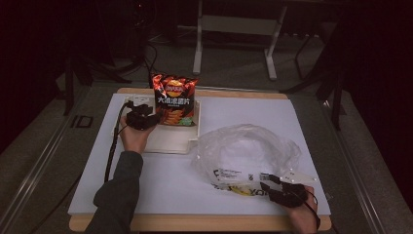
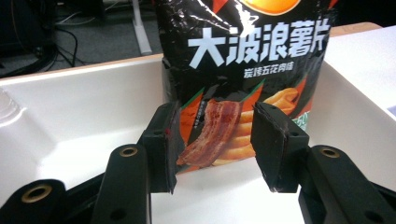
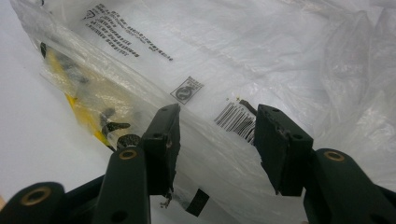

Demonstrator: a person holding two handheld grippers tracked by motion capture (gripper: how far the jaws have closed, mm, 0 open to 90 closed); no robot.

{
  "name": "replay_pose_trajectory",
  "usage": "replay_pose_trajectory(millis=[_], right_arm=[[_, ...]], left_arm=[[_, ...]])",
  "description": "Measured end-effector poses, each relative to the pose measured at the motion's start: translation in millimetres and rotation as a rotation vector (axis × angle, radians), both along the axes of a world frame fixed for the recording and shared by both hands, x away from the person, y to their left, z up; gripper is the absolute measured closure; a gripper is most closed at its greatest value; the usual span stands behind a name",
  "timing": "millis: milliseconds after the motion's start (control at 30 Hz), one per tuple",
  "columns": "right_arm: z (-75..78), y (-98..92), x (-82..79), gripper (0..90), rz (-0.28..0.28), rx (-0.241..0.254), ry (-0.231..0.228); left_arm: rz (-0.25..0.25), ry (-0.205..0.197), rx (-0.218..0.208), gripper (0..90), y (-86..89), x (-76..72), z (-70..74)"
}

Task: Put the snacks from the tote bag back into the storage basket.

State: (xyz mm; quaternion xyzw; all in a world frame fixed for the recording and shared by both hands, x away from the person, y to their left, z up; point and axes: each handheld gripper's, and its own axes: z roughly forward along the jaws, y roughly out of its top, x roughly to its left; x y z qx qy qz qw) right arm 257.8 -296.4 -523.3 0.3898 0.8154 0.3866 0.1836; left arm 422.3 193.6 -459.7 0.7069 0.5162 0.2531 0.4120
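1. A white sheet (image 1: 160,180) covers a wooden table (image 1: 204,223); the wood shows along the near and far edges.
2. The room around the table is dim, with grey floor, the white legs of another table (image 1: 234,44) behind, and dark cables (image 1: 141,58) trailing on the floor at the far left.
3. A shallow white tray (image 1: 168,141) sits on the far left part of the sheet, and a black and red crisp bag (image 1: 174,100) stands upright in it.
4. The left gripper (image 1: 142,118) is at the tray, just beside the bag's lower left. In the left gripper view its jaws stand apart, with the bag's (image 2: 243,70) lower front seen between them; whether the pads press on it cannot be told.
5. A crumpled clear plastic bag (image 1: 243,151) lies on the right half of the sheet.
6. The right gripper (image 1: 272,187) rests at that bag's near edge. In the right gripper view its jaws are spread, with the film (image 3: 219,84) between them, not visibly pinched.
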Motion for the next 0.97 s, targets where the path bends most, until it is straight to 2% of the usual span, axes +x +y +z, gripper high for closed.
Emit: replay_pose_trajectory(millis=[467,967], right_arm=[[0.4,0.2,0.1,50.4,0.003,-0.001,-0.001],[0.7,-0.3,0.1,50.4,0.005,-0.001,-0.002]], left_arm=[[-0.068,-0.025,0.029,52.0,-10.9,-14.5,12.3],[-0.155,-0.035,0.085,50.3,-29.1,-30.4,21.8]])
